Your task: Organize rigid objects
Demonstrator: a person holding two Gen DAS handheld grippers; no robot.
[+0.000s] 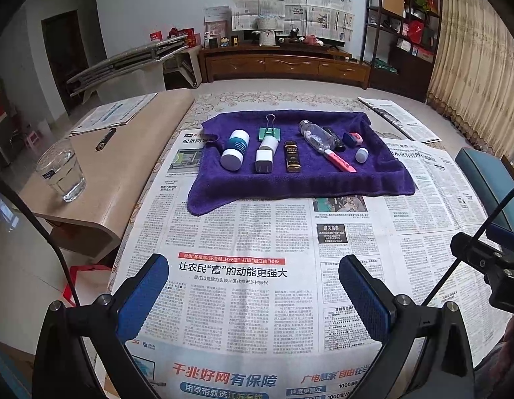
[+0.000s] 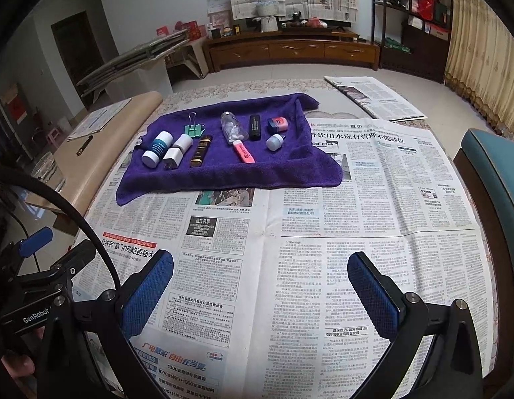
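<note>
left wrist view: both the left gripper (image 1: 253,286) and right gripper (image 2: 260,282) hang wide open, empty, well short of the purple towel (image 1: 290,183). on its left side lies a white jar (image 1: 235,149), likely light, hard, slick; grip across its middle.

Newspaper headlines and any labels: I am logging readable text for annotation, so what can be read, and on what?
"让农民"富"的动能更强大": headline on the newspaper.
"千兆好网有保障": advert at the newspaper's near edge.
"遗失启事": black notice box on the newspaper.
"GenRobot": left gripper body, seen from the right wrist view.
Teal and white bottle, dark gold-lettered tube, newspaper body text and wall newspapers: too small or blurred.
</note>
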